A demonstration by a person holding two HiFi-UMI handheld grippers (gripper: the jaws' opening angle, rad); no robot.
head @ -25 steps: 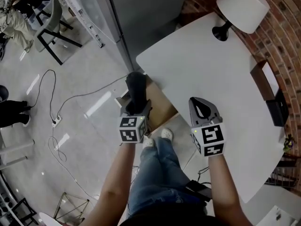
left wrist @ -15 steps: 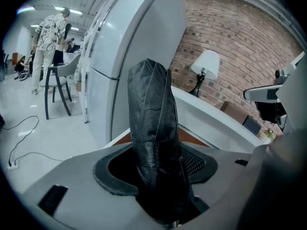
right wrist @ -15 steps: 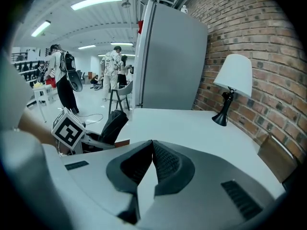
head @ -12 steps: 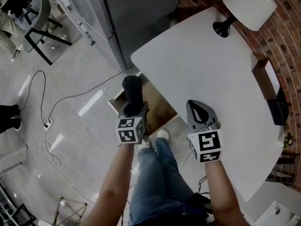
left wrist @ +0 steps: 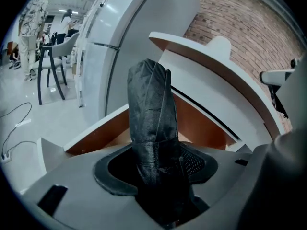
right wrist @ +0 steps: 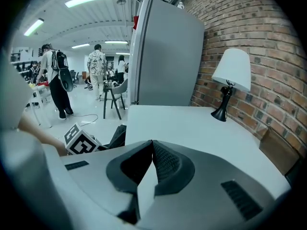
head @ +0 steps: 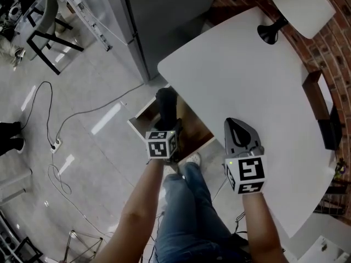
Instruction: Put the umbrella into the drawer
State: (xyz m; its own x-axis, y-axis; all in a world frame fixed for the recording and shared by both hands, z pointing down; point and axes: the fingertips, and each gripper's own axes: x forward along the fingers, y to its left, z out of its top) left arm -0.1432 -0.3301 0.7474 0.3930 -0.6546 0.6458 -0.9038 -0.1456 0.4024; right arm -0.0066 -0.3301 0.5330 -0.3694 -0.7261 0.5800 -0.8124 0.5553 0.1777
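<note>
Our left claw (left wrist: 156, 164) is clamped on the folded black umbrella (left wrist: 151, 104), which sticks out past the jaws toward the open drawer (head: 141, 118) under the near-left edge of the white counter (head: 241, 75). We see the umbrella over the drawer's wooden inside, but we cannot tell whether its tip touches anything. Further right, our right claw (right wrist: 150, 162) has its jaws pressed together with nothing between them, above the counter's near edge. At the far right a lamp (head: 296, 7) stands on the counter.
</note>
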